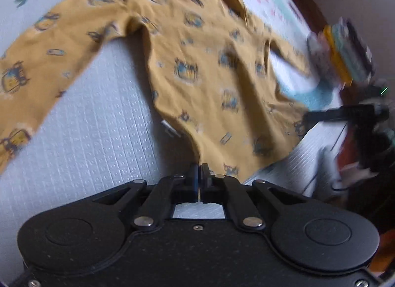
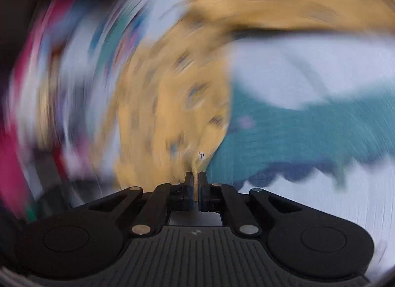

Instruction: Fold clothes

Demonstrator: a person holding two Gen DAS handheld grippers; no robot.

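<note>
Both grippers clamped the mustard-yellow printed long-sleeved cotton shirt (image 1: 209, 64): left gripper (image 1: 199, 171) at its hem, right gripper (image 2: 195, 178) pinching fabric, over a pale quilted mat (image 1: 98, 138).

Looks like a home, probably a kid's room: padded play mat (image 1: 98, 124) with cartoon prints, small patterned shirt (image 1: 202, 64) spread on it.

A pale grey quilted mat (image 1: 93, 124) with small embossed squares covers the surface, printed with teal, blue and pink shapes near its far edge. Beyond its right edge, dark reddish-brown flooring (image 1: 311, 8) and blurred clutter appear. Soft, even light.
</note>
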